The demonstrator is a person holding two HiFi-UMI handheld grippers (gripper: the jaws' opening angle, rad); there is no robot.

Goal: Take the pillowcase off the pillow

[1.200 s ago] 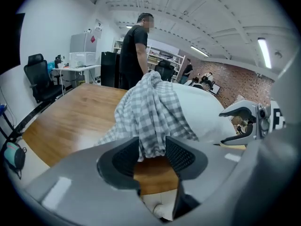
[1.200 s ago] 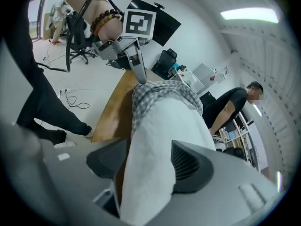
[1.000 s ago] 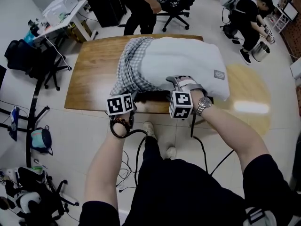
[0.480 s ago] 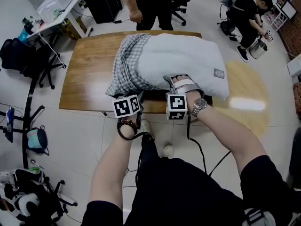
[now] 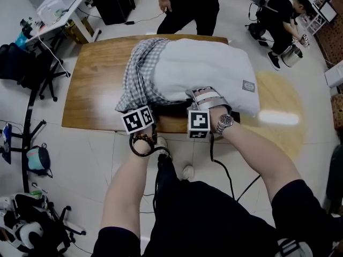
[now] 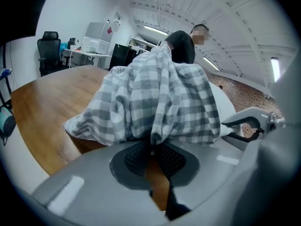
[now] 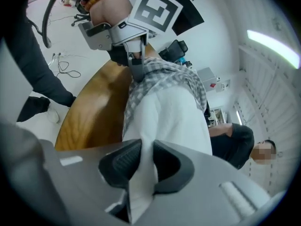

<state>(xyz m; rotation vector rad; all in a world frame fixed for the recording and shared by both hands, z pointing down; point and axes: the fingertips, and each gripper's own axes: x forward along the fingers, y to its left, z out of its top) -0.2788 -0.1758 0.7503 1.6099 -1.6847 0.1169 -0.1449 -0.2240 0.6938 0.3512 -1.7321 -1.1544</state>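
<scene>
Our left gripper's (image 6: pixel 151 145) jaws, just closed, pinch the checked pillowcase (image 6: pixel 155 98) bunched right ahead of them. Our right gripper (image 7: pixel 145 166), just beside it and likewise just closed, pinches the white pillow's (image 7: pixel 164 112) near edge on the table (image 5: pixel 96 90).

bare table (image 5: pixel 96 84) left, pillow (image 5: pixel 206 71) blocking right

Grey-checked pillowcase (image 5: pixel 140 76) bunched over left end of white pillow (image 5: pixel 203 68); both on the table (image 5: pixel 96 90).

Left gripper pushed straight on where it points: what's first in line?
The bunched checked pillowcase: the left gripper, jaws having just closed, already pinches its edge. The pillow probably lies behind that.
</scene>
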